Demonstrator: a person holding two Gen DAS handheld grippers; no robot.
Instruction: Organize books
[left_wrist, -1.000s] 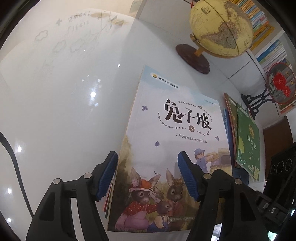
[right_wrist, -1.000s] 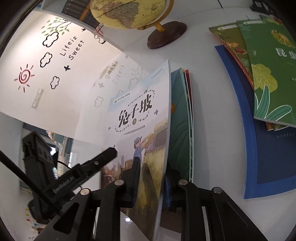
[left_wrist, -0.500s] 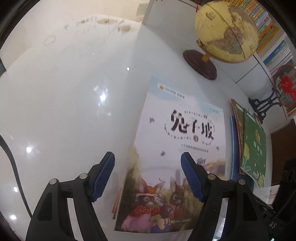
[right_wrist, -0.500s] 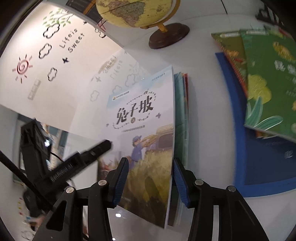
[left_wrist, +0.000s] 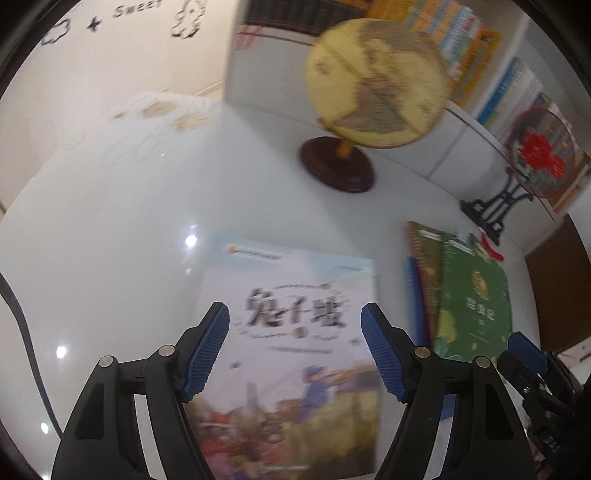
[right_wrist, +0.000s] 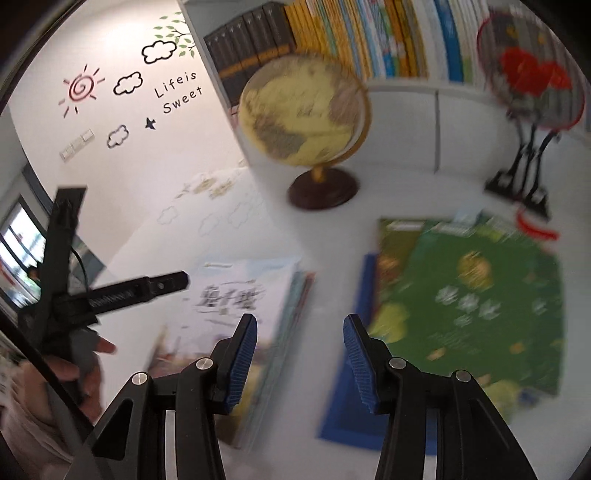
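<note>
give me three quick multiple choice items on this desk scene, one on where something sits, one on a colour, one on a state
1. Where is the globe relative to the rabbit book?
A. behind it, toward the shelf
B. on top of it
C. in front of it, by the grippers

2. What colour is the top cover of the other stack, the green book?
A. red
B. green
C. white

3. How is the right gripper?
A. shut on the rabbit book
B. shut on the globe
C. open, holding nothing

Answers: 1 A, the globe's base stands on the table beyond the book's far edge. 2 B, its cover is green with leaves. 3 C, the blue pads stand apart over bare table between the stacks.
</note>
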